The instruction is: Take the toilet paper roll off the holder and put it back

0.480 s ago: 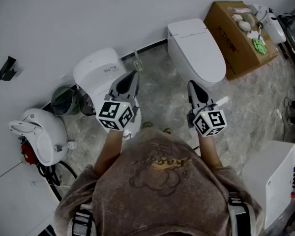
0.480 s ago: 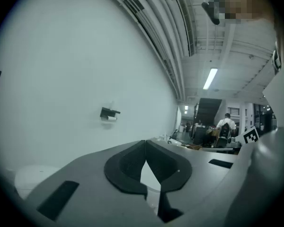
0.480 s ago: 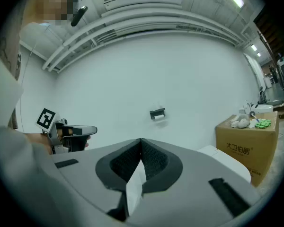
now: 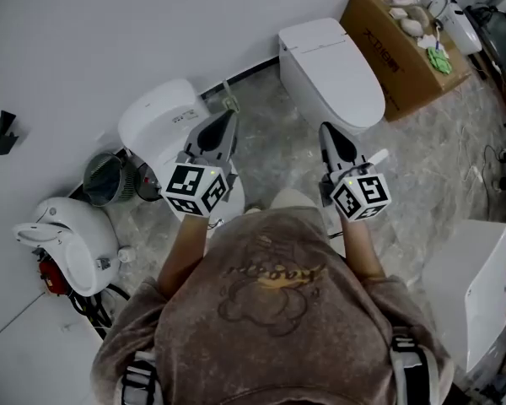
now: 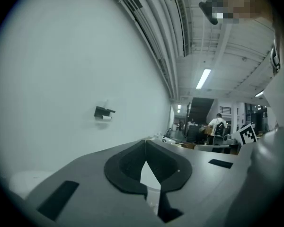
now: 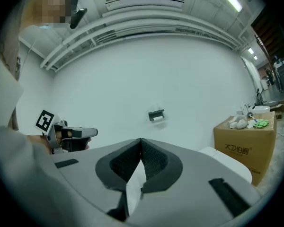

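The black toilet paper holder point(image 5: 103, 111) is fixed to the white wall, with the white toilet paper roll point(image 5: 104, 118) hanging under it. The right gripper view shows the holder point(image 6: 156, 113) small and far ahead. From the head view the holder point(image 4: 0, 133) sits at the far left on the wall, and the roll is too small to make out. My left gripper point(image 4: 226, 118) and right gripper point(image 4: 326, 131) are side by side in front of the person's chest, both far from the holder. The left gripper point(image 5: 145, 143) and right gripper point(image 6: 141, 141) each have their jaws together with nothing held.
A white toilet point(image 4: 333, 74) stands against the wall ahead and another white toilet point(image 4: 160, 121) lies under the left gripper. A cardboard box point(image 4: 405, 53) with small items is at the far right. A round white appliance point(image 4: 63, 234) and a white cabinet point(image 4: 472, 302) flank the person.
The head view has shifted slightly, so the floor objects and the holder sit a little further left and up. Both grippers keep the same pose and stay shut.
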The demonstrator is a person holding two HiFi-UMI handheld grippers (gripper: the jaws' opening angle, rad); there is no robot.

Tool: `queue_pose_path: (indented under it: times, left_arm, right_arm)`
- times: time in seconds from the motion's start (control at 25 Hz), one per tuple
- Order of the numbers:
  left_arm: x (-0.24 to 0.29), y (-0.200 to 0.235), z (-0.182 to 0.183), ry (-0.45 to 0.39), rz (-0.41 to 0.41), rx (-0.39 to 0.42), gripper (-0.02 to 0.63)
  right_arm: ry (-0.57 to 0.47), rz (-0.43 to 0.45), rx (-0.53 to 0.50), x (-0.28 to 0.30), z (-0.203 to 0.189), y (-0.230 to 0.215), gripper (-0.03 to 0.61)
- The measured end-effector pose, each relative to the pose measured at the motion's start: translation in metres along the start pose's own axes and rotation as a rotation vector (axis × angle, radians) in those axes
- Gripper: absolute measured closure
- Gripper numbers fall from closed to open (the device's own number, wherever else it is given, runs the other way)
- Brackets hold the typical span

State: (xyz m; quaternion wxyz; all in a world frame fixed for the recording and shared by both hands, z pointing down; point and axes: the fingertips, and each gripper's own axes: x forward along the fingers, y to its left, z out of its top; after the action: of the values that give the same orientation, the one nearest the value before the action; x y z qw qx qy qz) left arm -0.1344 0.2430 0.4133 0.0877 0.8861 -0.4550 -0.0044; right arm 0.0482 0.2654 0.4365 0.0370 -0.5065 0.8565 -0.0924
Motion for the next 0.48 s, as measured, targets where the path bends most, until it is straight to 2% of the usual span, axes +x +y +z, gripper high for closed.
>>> queue_pose_path:
  times: [0.28, 0.48]
  left_arm:
    - [0.025, 0.011, -0.001, 0.002, -0.033, -0.009, 0.594]
    - [0.056, 0.023, -0.002, -0.002, -0.031, -0.010, 0.594]
  right_arm:
    - [-0.002, -0.059, -0.008, 0.012, 0.004, -0.021, 0.580]
    - [-0.016, -0.070, 0.004, 0.035, 0.004, -0.048, 0.578]
